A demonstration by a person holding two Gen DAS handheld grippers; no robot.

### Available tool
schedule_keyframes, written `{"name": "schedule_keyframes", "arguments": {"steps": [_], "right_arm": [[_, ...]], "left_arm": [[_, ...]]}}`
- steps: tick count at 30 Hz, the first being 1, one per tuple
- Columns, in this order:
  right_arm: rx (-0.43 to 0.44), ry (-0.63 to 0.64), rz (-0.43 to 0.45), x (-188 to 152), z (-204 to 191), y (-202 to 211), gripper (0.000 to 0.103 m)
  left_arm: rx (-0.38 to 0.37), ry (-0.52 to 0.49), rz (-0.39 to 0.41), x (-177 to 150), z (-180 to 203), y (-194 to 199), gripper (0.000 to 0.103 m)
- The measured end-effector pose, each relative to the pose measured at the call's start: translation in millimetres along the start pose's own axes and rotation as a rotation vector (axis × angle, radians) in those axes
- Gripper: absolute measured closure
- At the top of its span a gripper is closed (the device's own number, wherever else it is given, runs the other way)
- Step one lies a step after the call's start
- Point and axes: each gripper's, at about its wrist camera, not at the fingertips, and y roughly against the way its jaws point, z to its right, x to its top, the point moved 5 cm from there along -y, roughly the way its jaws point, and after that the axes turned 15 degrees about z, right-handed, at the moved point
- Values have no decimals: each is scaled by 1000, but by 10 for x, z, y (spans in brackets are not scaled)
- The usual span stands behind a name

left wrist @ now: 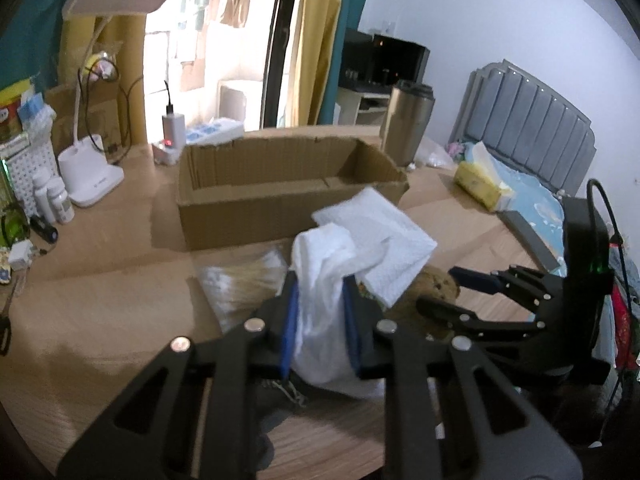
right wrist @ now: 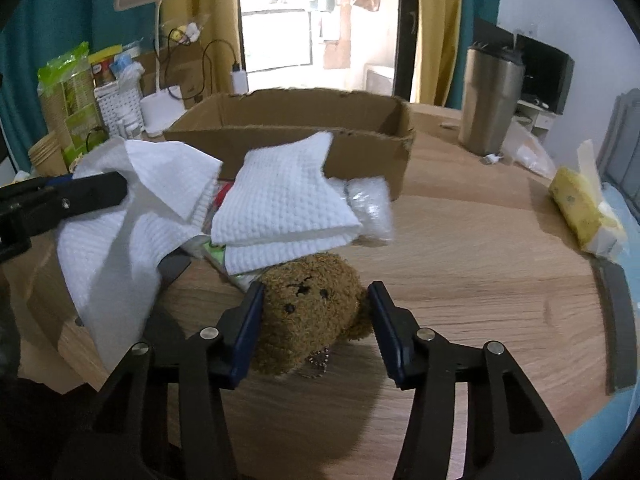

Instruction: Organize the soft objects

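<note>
My left gripper [left wrist: 319, 280] is shut on a white waffle cloth [left wrist: 324, 300] and holds it above the wooden table; the cloth also shows in the right wrist view [right wrist: 120, 220], with the left gripper [right wrist: 80, 194] at the left. A second folded white cloth [right wrist: 280, 200] lies over a small brown plush bear [right wrist: 308, 304]. My right gripper [right wrist: 314, 292] is open, its fingers on either side of the bear; it shows in the left wrist view [left wrist: 440, 288] beside the bear [left wrist: 436, 284]. An open cardboard box [left wrist: 280, 184] stands behind.
A white desk lamp [left wrist: 88, 176], small bottles [left wrist: 56, 200] and a power strip [left wrist: 176, 144] stand at the back left. A steel tumbler [right wrist: 490, 104] and a yellow tissue pack [right wrist: 580, 208] are at the right. A clear plastic packet [left wrist: 240, 276] lies under the cloths.
</note>
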Motion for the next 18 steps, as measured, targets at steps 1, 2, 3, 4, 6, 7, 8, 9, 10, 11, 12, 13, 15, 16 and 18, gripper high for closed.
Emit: {"name": "schedule_keyframes", "arguments": {"steps": [1, 2, 3, 4, 6, 7, 8, 9, 10, 11, 12, 13, 15, 16, 18], "right_arm": [[-8, -1, 6, 17, 32, 27, 48], [-15, -5, 13, 36, 66, 52, 48], [-20, -10, 20, 53, 94, 75, 48], [-26, -15, 27, 69, 117, 101, 48], [-34, -20, 40, 104, 162, 136, 48], [-37, -23, 48, 130, 182, 157, 48], [-41, -25, 56, 151, 194, 176, 48], [-45, -27, 65, 177, 208, 199, 48], [-46, -29, 73, 202, 224, 220, 48], [-48, -28, 80, 222, 250, 242, 48], [-50, -28, 87, 248, 265, 262, 48], [-49, -30, 95, 277, 276, 282, 48], [-52, -32, 111, 331, 295, 316, 48], [-53, -31, 118, 357, 304, 327, 48], [-53, -31, 130, 407, 320, 350, 48]], "left_arm": [[0, -1, 8, 21, 0, 17, 82], [0, -2, 16, 43, -2, 37, 82], [0, -3, 22, 61, -4, 50, 82], [1, -3, 29, 84, -8, 67, 82], [1, -5, 43, 130, -12, 104, 82], [3, -5, 49, 151, -15, 117, 82], [3, -6, 55, 172, -19, 130, 83], [5, -7, 63, 199, -24, 149, 83], [8, -9, 73, 230, -31, 168, 83], [10, -11, 79, 249, -30, 180, 83], [13, -14, 85, 280, -36, 192, 83], [16, -14, 90, 299, -42, 202, 83], [22, -13, 99, 343, -56, 220, 83], [26, -13, 104, 370, -68, 223, 83], [31, -9, 115, 416, -96, 230, 83]]}}
